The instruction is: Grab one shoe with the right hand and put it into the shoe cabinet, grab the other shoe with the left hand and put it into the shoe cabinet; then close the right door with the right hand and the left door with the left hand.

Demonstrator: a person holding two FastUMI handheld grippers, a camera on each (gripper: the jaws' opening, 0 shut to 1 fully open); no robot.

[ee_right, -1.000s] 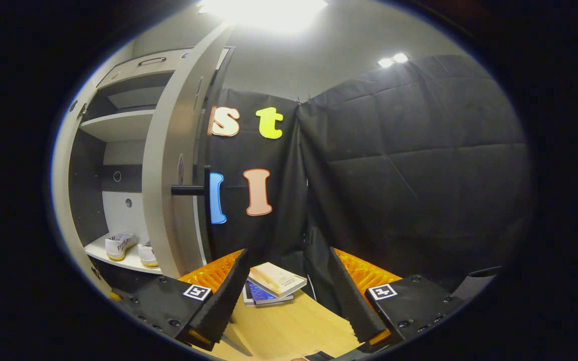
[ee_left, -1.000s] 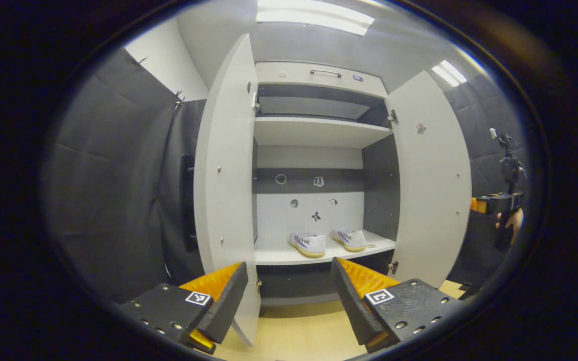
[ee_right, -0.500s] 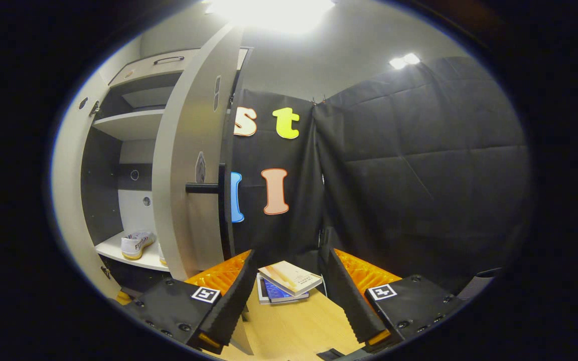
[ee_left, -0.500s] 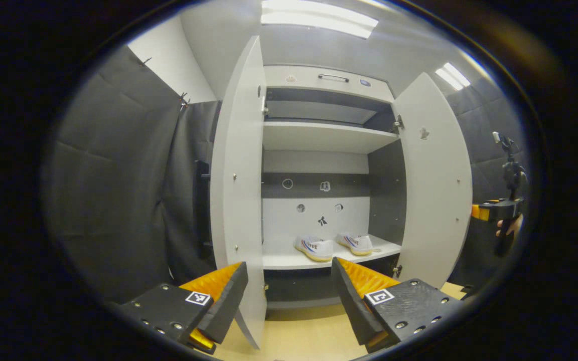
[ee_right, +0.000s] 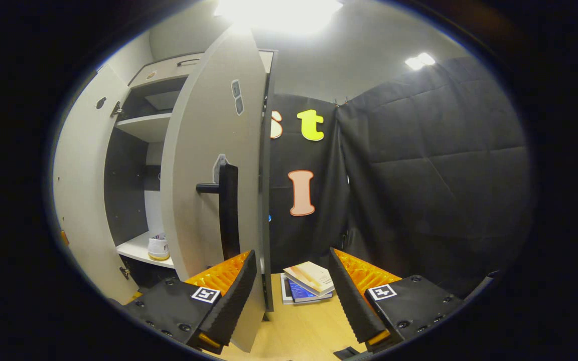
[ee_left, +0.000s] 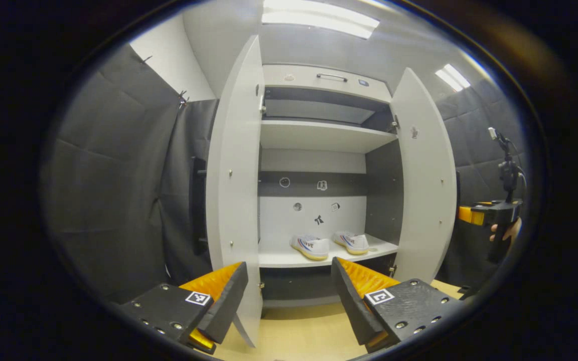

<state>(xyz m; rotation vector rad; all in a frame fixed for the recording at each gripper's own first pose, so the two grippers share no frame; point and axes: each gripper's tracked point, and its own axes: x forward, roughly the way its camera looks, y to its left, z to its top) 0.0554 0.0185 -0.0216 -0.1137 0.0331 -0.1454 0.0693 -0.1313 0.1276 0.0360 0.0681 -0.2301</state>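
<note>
Left gripper view: both shoes are sitting inside the cabinet; left gripper and right gripper are gaping, empty.

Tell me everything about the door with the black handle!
The right door of the shoe cabinet is a tall, flat, pale grey panel, matte like painted board. It stands partly open, swung out from its hinges. A long black bar handle sticks out of its outer face, with small stickers above. The right gripper is open, close beside its lower edge; contact cannot be told.
</note>
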